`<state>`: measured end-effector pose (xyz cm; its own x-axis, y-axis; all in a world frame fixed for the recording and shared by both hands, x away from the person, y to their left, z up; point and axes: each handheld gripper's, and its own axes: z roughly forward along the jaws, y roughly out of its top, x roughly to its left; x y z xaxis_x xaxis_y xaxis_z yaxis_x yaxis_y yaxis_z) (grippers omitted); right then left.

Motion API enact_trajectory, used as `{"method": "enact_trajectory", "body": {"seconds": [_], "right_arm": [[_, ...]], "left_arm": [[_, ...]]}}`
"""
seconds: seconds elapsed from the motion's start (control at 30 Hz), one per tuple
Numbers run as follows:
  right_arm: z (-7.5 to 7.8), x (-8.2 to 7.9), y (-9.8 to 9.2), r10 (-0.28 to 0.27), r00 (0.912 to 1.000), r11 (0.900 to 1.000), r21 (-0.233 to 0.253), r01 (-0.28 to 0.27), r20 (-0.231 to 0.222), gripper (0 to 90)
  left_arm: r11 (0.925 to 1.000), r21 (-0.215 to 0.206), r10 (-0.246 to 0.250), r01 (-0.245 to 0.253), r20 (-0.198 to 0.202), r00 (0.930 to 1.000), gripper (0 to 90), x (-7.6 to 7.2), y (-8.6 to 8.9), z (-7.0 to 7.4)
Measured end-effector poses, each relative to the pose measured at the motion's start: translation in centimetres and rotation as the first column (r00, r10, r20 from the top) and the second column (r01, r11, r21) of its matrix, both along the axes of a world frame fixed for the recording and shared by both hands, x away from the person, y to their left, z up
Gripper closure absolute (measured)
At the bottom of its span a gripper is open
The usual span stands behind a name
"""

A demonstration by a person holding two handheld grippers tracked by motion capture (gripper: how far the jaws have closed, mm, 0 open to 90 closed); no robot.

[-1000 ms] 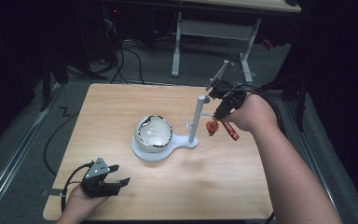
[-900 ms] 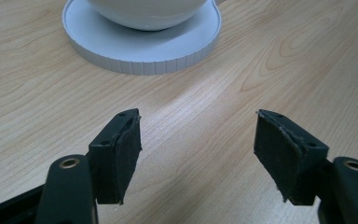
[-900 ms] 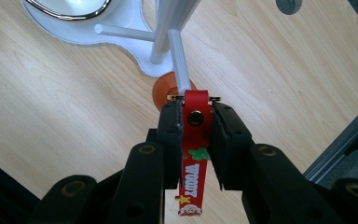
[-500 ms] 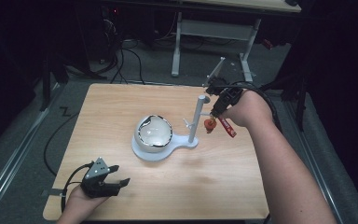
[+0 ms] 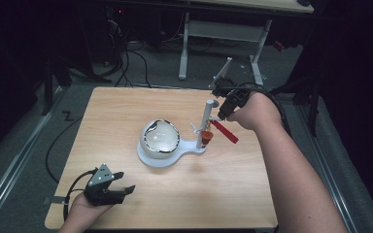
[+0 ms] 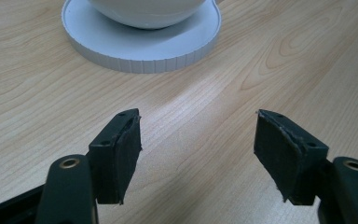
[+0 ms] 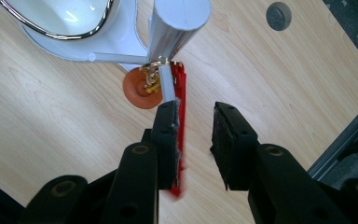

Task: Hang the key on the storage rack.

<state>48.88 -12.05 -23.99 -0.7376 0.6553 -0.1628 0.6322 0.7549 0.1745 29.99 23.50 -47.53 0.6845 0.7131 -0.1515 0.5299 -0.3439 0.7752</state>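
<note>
A white stand [image 5: 170,156] at mid-table [image 5: 126,111] carries a chrome-rimmed bowl [image 5: 161,138] and, to the right, an upright post [image 5: 207,121] blocking the right gripper [image 7: 196,126]. Its fingers [image 7: 168,135] are spread; the red strip [image 7: 181,121] lies against the left one, outside the gap, its orange disc [image 7: 142,91] hanging by the post. The left gripper [image 6: 196,144], near left, gapes over bare wood

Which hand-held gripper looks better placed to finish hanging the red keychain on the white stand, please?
Right. The right hand-held gripper sits at the white stand, beside the red keychain hanging from its hook. The left hand-held gripper lies open at the table's near-left corner, far away.
</note>
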Motion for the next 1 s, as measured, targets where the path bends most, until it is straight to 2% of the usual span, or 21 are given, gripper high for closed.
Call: {"method": "enact_trajectory", "body": {"seconds": [0.17,0.23,0.33,0.4,0.6,0.87,1.0], "right_arm": [[-0.3,-0.4,-0.1,-0.019,0.9997,1.0,0.008,0.019,0.015,66.4],[-0.3,-0.3,-0.3,-0.016,0.9993,1.0,0.018,0.015,0.033,65.8],[-0.4,-0.6,-0.5,-0.047,0.9973,0.998,0.034,0.045,0.056,64.8],[-0.5,-0.7,-1.0,-0.049,0.9958,0.998,0.051,0.045,0.077,64.7],[-0.9,-1.2,-2.1,-0.077,0.9943,0.995,0.075,0.071,0.074,64.6],[-3.1,-2.3,-3.9,-0.087,0.9923,0.992,0.097,0.078,0.089,60.2],[-4.4,-2.9,-4.9,-0.109,0.9892,0.987,0.128,0.096,0.098,56.5]], "left_arm": [[1.0,0.001,-0.001,0.001,-0.002,1.0,32.2,0.0,-0.1,-0.1],[1.0,0.002,-0.001,0.001,-0.004,1.0,32.2,0.0,-0.2,-0.1],[1.0,0.004,0.001,-0.001,-0.006,1.0,32.2,0.0,-0.2,-0.2],[1.0,0.005,0.001,-0.001,-0.007,1.0,32.2,0.0,-0.2,-0.3],[0.9999,0.008,0.008,-0.008,-0.013,0.9999,32.2,0.1,-0.1,-0.4],[0.9999,0.01,0.012,-0.011,-0.012,0.9999,32.1,0.1,-0.2,-0.5],[0.9999,0.011,0.012,-0.012,-0.014,0.9998,32.1,0.1,-0.2,-0.6]]}}
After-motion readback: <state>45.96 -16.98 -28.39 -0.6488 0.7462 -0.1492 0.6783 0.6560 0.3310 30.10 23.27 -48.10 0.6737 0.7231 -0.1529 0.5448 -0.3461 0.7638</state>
